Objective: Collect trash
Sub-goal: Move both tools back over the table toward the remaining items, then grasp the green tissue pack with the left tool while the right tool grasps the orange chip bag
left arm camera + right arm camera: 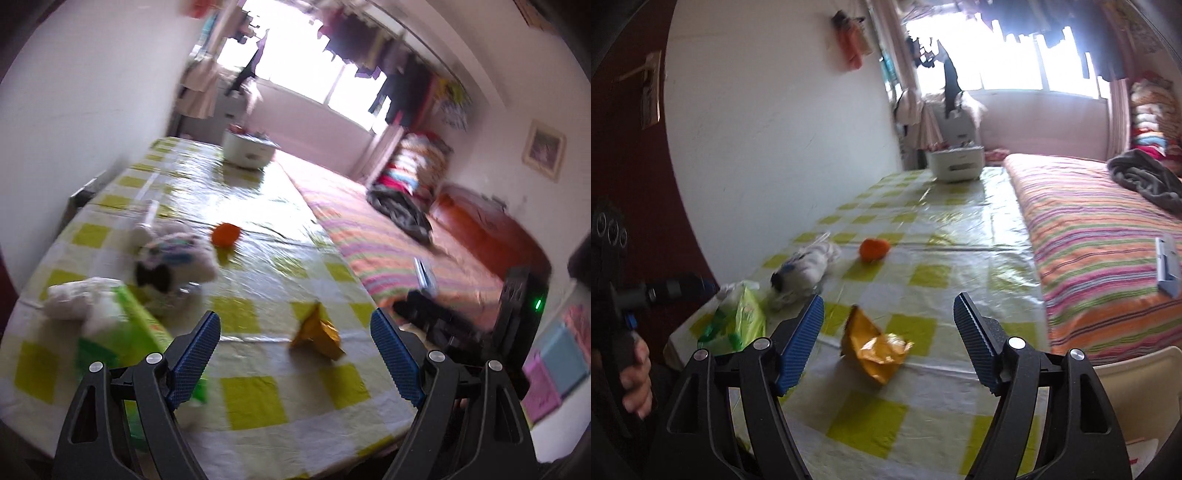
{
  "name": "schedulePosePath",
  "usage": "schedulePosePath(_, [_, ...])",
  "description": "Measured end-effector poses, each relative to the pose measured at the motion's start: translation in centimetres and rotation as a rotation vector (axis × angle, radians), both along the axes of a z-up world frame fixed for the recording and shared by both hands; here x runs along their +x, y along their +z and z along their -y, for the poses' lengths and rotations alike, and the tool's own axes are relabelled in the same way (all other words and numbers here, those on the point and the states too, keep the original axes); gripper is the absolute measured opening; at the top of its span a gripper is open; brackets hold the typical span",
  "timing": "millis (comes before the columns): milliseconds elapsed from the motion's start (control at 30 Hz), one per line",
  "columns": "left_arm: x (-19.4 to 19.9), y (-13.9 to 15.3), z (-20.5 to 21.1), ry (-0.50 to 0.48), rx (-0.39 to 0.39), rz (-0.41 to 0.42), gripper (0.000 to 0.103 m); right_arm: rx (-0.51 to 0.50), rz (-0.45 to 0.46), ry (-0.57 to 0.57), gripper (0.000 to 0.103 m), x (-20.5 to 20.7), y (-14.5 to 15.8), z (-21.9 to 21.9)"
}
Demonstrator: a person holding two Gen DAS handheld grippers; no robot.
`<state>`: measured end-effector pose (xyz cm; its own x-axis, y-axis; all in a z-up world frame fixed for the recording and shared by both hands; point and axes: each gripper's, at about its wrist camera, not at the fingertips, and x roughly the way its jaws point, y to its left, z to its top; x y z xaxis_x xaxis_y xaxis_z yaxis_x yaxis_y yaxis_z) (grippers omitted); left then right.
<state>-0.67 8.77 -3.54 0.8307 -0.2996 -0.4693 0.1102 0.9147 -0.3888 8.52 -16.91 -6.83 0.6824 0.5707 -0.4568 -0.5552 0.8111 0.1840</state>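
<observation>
A crumpled yellow wrapper [877, 345] lies on the green-checked tablecloth [923, 273], just ahead of my right gripper [888, 310], which is open and holds nothing. The same wrapper [317, 334] sits between and beyond the blue pads of my open left gripper [295, 325]. An orange peel [226, 234] [873, 249] lies farther back. A white crumpled bag [173, 254] [809, 267] and a green tissue pack [122, 325] [746, 317] rest at the left. In the right wrist view a hand [635, 376] holds the left gripper's handle at the far left.
A white bin [249, 147] [955, 162] stands at the table's far end. A bed with a striped cover [1100, 236] [399, 243] runs along the table's right side, with a dark blanket [1145, 177] and a small box [1167, 266] on it. A white wall [775, 129] borders the left.
</observation>
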Motion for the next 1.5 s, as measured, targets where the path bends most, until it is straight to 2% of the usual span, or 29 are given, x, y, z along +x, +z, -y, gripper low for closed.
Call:
schedulePosePath(300, [-0.7, -1.2, -6.5, 0.146, -0.048, -0.041, 0.081, -0.109, -0.052, 0.095, 0.072, 0.9, -1.6, -4.3])
schedulePosePath(567, [-0.8, -3.1, -9.9, 0.210, -0.128, -0.122, 0.081, -0.232, -0.063, 0.100, 0.072, 1.7, -3.0, -6.6])
schedulePosePath(800, [0.1, -4.7, -10.8, 0.226, -0.152, -0.196, 0.081, -0.295, -0.118, 0.101, 0.072, 2.7, -4.6, -7.4])
schedulePosePath(833, [0.1, -4.9, -10.9, 0.229, -0.154, -0.202, 0.081, -0.301, -0.122, 0.100, 0.070, 2.7, -4.7, -7.4])
schedulePosePath(900, [0.4, -5.3, -11.2, 0.245, -0.151, -0.219, 0.081, -0.317, -0.135, 0.106, 0.050, 2.8, -5.0, -7.8])
schedulePosePath(1033, [0.9, -6.3, -11.7, 0.260, -0.166, -0.276, 0.081, -0.341, -0.147, 0.106, 0.034, 2.9, -5.4, -8.0])
schedulePosePath(1067, [1.2, -6.6, -11.6, 0.257, -0.167, -0.296, 0.081, -0.340, -0.148, 0.105, 0.025, 2.9, -5.3, -7.9])
schedulePosePath(1233, [2.2, -8.2, -10.5, 0.202, -0.156, -0.383, 0.081, -0.308, -0.136, 0.097, 0.022, 2.7, -4.6, -7.3])
schedulePosePath(1367, [1.9, -8.2, -10.0, 0.209, -0.144, -0.347, 0.081, -0.263, -0.115, 0.082, 0.022, 2.4, -3.7, -6.7])
schedulePosePath(1400, [1.8, -8.2, -10.0, 0.211, -0.148, -0.340, 0.078, -0.248, -0.110, 0.078, 0.021, 2.5, -3.5, -6.4])
schedulePosePath(1433, [1.7, -8.2, -9.9, 0.212, -0.149, -0.331, 0.065, -0.233, -0.108, 0.073, 0.022, 2.5, -3.3, -6.1])
schedulePosePath(1467, [1.8, -8.3, -9.7, 0.202, -0.143, -0.336, 0.045, -0.218, -0.105, 0.064, 0.022, 2.5, -3.1, -5.8])
schedulePosePath(1500, [2.1, -8.4, -9.5, 0.186, -0.139, -0.347, 0.036, -0.207, -0.104, 0.054, 0.022, 2.6, -2.9, -5.5])
